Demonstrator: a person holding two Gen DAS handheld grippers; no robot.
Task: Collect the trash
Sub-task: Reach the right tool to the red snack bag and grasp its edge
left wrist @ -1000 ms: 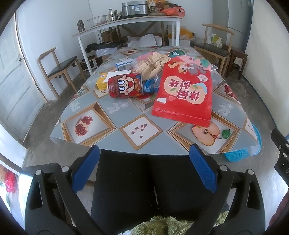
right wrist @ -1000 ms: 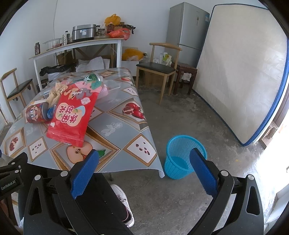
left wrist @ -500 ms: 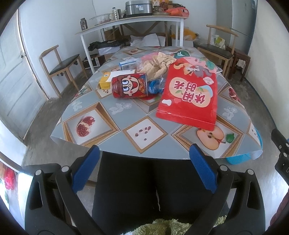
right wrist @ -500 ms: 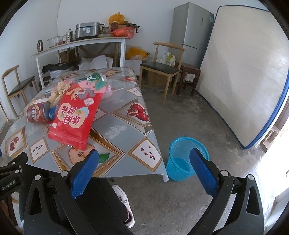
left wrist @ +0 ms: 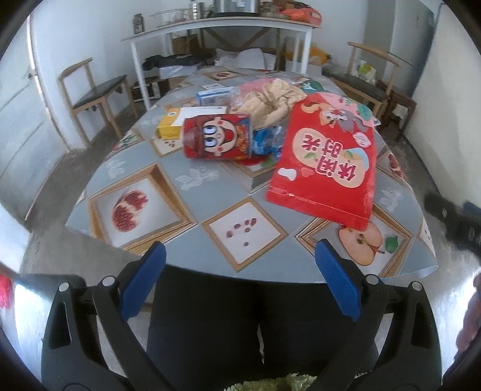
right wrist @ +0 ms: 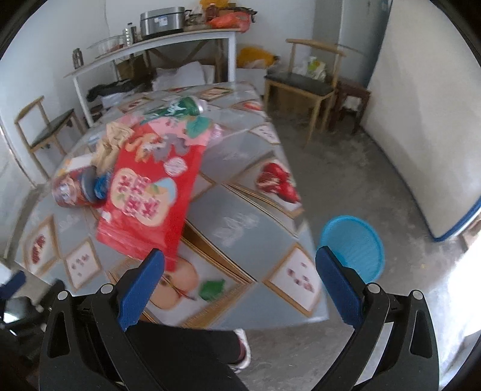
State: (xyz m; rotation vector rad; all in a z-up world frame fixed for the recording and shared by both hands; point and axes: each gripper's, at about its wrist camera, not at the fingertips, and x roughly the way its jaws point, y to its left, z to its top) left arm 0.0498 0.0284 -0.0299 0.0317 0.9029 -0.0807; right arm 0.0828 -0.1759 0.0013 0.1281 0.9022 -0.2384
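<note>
A pile of trash lies on the patterned table (left wrist: 186, 207): a big red snack bag (left wrist: 327, 162) (right wrist: 153, 186), a red cartoon can (left wrist: 218, 137) (right wrist: 70, 188) on its side, a crumpled blue wrapper (left wrist: 266, 140), a beige crumpled bag (left wrist: 270, 99), a yellow box (left wrist: 171, 124) and a blue-white box (left wrist: 212, 96). A green can (right wrist: 180, 108) lies behind the red bag. My left gripper (left wrist: 240, 282) is open and empty, short of the table's near edge. My right gripper (right wrist: 240, 285) is open and empty, over the table's near right corner.
A blue waste basket (right wrist: 351, 243) stands on the floor right of the table. Wooden chairs (left wrist: 93, 96) (right wrist: 303, 81) stand on both sides. A white shelf table (left wrist: 222, 27) with pots is at the back. A mattress (right wrist: 427, 120) leans on the right wall.
Both grippers have moved forward toward the table. The right wrist view has swung left, so the red bag now sits nearer its centre. Both stay open.
</note>
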